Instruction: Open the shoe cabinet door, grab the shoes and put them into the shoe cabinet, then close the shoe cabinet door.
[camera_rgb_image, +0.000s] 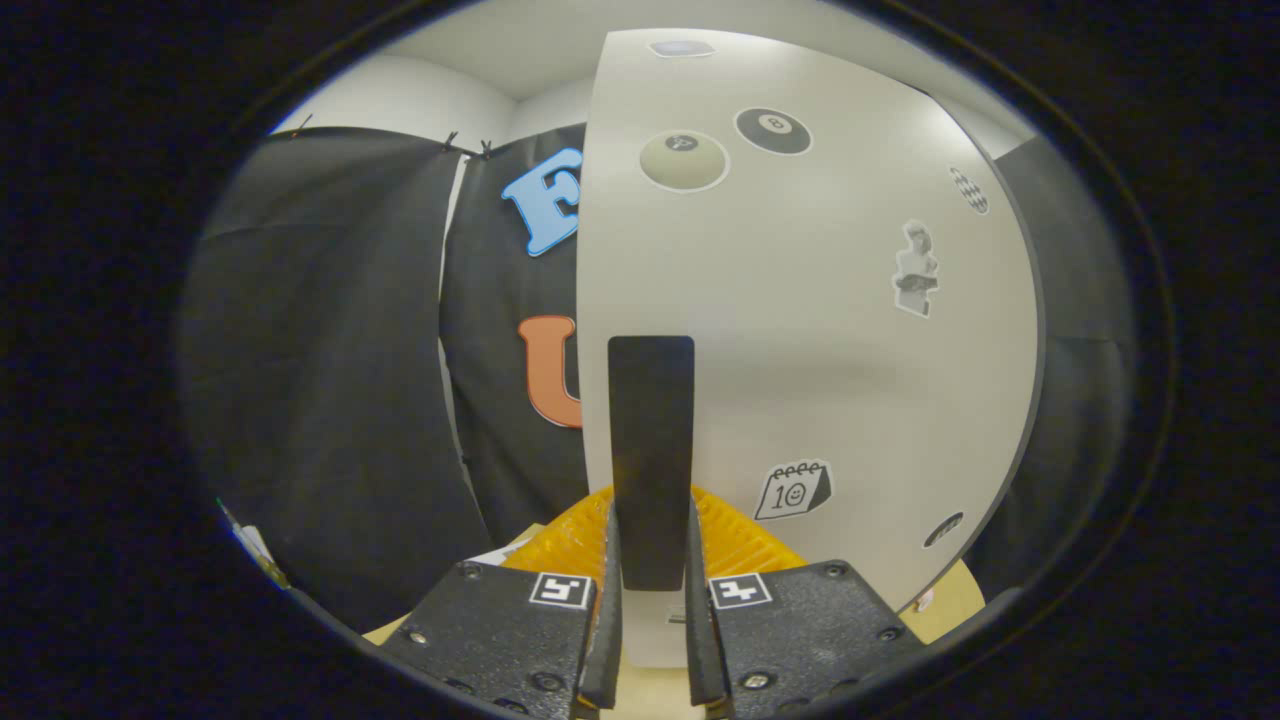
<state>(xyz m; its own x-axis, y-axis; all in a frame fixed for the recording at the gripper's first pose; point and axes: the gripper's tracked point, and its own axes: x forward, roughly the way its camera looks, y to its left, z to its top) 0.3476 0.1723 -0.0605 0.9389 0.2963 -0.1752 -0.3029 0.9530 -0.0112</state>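
We have the gripper (650, 600) clamped on the door handle (650, 450); the cabinet door (800, 330) looks rigid, light, swinging freely.

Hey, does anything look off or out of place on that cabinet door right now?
Nothing stands out. The gripper is shut on the black handle of the white door, whose stickers lie flat and undamaged.

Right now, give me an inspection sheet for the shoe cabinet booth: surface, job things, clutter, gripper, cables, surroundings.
Surface: light tabletop beside the door's lower edge.
Job's things: white cabinet door with stickers; dark upright handle on it.
Clutter: orange ridged object just beyond the fingers.
Gripper: gripper shut on the handle's lower end, a finger each side.
Cables: nothing seen.
Surroundings: black cloth wall, white wall above.
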